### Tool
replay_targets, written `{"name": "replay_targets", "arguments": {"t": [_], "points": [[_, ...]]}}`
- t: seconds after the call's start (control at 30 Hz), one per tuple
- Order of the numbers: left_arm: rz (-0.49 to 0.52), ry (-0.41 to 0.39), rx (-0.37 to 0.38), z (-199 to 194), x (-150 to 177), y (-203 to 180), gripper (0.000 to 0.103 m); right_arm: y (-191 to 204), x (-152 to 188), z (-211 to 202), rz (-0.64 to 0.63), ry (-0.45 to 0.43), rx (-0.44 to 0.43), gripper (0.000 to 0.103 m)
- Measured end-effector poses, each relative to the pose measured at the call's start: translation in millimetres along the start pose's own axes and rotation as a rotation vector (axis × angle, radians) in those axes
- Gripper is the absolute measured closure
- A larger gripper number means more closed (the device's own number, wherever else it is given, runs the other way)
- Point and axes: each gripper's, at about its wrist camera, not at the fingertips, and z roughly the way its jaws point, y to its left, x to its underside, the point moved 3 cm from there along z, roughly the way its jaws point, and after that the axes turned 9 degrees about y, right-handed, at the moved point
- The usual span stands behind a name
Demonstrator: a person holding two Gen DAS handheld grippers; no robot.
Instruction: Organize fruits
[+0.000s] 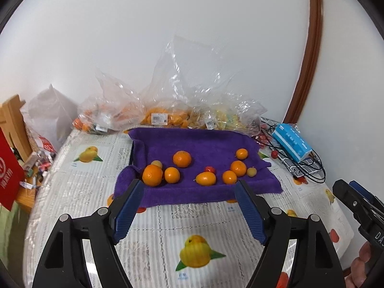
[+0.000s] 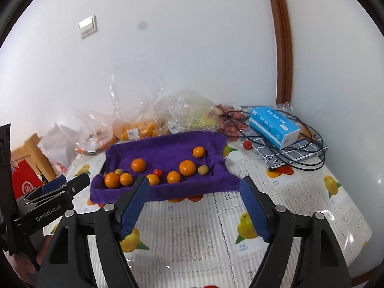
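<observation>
between picks: my left gripper (image 1: pixel 189 184) and right gripper (image 2: pixel 194 182) both wide, empty, short of purple towel (image 1: pixel 204 141). next: choose one orange (image 1: pixel 152 175) (leftmost looks easiest), approach it.

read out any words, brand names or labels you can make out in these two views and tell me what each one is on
"GenRobot.AI": on the body of the left gripper, seen from the right wrist view.
"DA": cut-off letters on the right gripper, at the left wrist view's edge.
Red bag: white characters, too blurred to read.
Price stickers on the plastic bags: too small.
Blue tissue box: print unreadable.
Tablecloth captions under the printed fruit: too small.
</observation>
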Motion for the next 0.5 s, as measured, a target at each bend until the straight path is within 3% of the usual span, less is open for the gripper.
{"name": "replay_targets", "arguments": {"t": [0.2,0.3,0.5], "points": [[0.021,-0.041,-0.018,-30,9,-7,0.021,-3,12,-26,-0.017,-0.017,0.023,0.014],[0.024,-0.048,-0.008,-37,12,-9,0.02,-3,19,-31,-0.026,-0.007,0.031,0.005],[0.015,-0.041,0.002,-40,16,-10,0.019,-7,29,-30,-0.022,0.03,0.051,0.004]]}}
